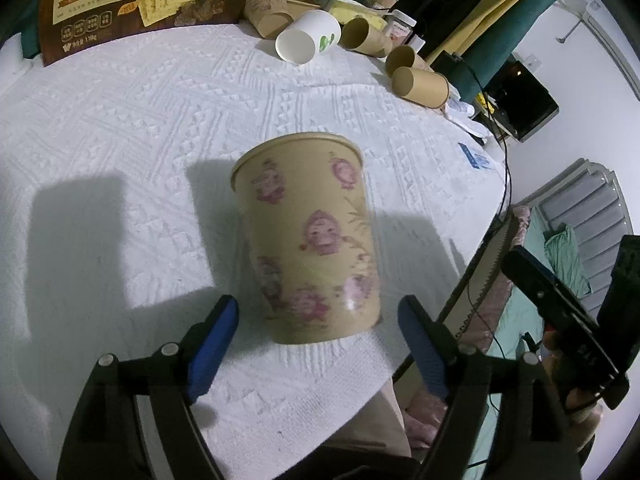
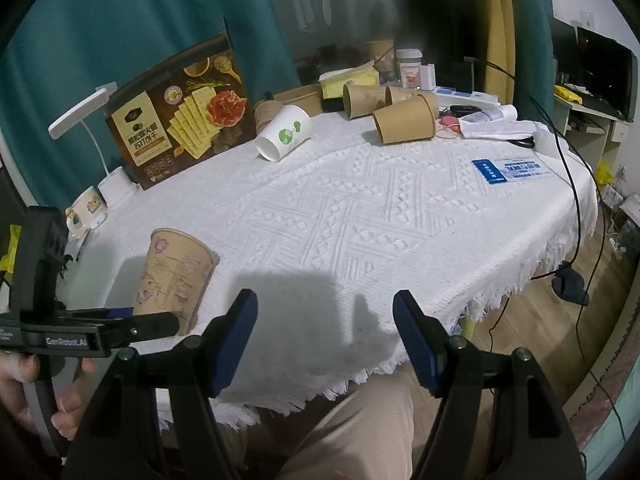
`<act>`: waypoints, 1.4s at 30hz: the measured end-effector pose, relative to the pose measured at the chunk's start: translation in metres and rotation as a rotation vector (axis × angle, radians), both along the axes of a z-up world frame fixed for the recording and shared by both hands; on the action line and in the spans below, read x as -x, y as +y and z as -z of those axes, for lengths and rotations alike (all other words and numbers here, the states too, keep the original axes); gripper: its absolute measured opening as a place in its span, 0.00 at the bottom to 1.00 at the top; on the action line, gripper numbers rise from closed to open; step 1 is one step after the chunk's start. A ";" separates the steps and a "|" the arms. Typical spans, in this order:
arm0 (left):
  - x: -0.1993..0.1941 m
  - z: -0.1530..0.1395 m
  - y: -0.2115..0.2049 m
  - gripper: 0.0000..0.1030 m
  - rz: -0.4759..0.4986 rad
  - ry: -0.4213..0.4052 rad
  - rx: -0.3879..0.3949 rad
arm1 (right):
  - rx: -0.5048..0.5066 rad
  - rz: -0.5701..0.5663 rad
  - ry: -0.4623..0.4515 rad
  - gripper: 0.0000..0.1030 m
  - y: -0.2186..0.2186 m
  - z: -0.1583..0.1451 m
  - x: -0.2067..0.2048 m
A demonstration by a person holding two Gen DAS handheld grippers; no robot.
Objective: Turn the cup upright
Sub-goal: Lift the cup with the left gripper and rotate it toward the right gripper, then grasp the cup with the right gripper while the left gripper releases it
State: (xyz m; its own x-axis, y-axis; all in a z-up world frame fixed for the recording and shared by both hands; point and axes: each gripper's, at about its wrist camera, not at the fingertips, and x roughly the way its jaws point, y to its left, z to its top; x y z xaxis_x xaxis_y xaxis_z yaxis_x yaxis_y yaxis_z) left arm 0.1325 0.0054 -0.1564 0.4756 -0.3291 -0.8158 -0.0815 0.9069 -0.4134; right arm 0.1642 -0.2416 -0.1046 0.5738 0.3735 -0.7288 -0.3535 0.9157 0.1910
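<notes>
Our left gripper [image 1: 318, 344] gapes at lower centre, the cup [image 1: 308, 236] standing between its fingers, untouched. Only the right view shows our right gripper [image 2: 325, 334] apart over the cloth [image 2: 360, 216] edge.

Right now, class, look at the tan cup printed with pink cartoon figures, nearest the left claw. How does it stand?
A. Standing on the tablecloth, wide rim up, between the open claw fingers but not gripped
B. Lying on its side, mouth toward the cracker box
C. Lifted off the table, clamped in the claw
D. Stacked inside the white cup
A: the tan cup stands wide rim up on the tablecloth, and the left claw is open, its fingers clear of the cup.
</notes>
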 end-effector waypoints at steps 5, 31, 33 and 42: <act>0.009 -0.026 -0.001 0.80 0.026 -0.064 -0.011 | 0.023 -0.034 -0.006 0.66 0.009 -0.007 -0.007; 0.093 -0.044 0.136 0.80 -0.241 -0.311 -0.157 | 0.034 -0.417 0.364 0.78 0.170 0.015 -0.061; 0.094 -0.041 0.136 0.80 -0.239 -0.309 -0.144 | 0.040 -0.410 0.387 0.78 0.172 0.023 -0.066; 0.092 -0.032 0.142 0.80 -0.242 -0.294 -0.108 | -0.013 -0.453 0.474 0.74 0.180 0.043 -0.081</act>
